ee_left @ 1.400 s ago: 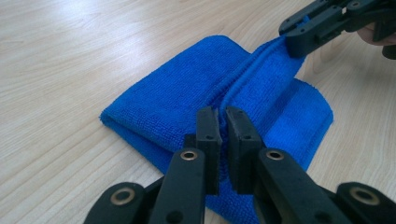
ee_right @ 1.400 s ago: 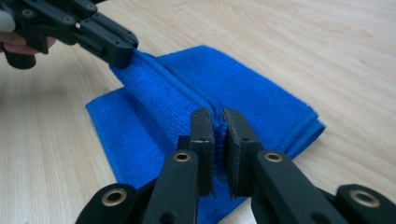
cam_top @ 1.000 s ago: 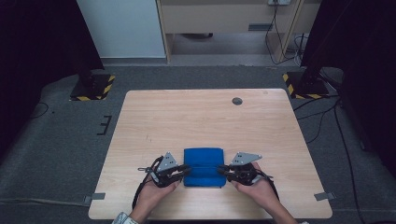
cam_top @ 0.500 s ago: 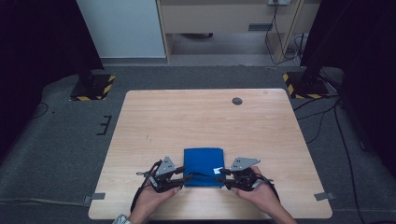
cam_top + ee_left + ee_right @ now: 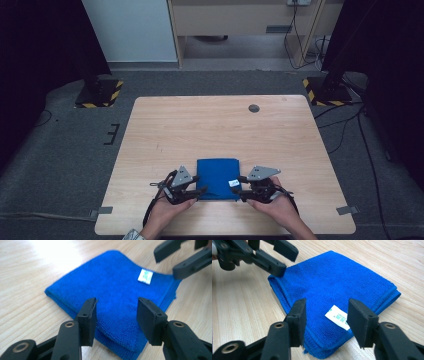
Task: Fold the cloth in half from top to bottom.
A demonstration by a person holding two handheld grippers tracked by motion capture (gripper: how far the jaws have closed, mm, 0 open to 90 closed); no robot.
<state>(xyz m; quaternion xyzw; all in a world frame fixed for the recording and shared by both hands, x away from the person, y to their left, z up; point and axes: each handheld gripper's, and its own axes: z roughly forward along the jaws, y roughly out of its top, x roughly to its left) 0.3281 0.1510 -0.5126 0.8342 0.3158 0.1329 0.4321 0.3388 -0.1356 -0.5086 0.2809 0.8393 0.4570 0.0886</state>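
A folded blue cloth (image 5: pixel 218 177) lies flat on the wooden table (image 5: pixel 210 125) near its front edge, with a small white label (image 5: pixel 233 183) by its near right corner. My left gripper (image 5: pixel 199 190) sits at the cloth's near left corner. Its jaws have just been opening and stand apart over the cloth (image 5: pixel 112 292) without pressing it. At the near right corner my right gripper (image 5: pixel 241 190) has also been opening its jaws. They hover open above the cloth (image 5: pixel 332 282) and label (image 5: pixel 337 316). Each gripper view shows the other gripper farther off: the right one (image 5: pixel 165 260), the left one (image 5: pixel 279 258).
A small dark round grommet (image 5: pixel 254 108) is set in the table near its far edge. Beyond the table are grey carpet, two stand bases with yellow-black stripes (image 5: pixel 97 92) (image 5: pixel 325 90), and cables on the floor at the right.
Both grippers' jaws have opened and let go of the cloth's near edge. The cloth lies flat, and the hands have hardly moved.
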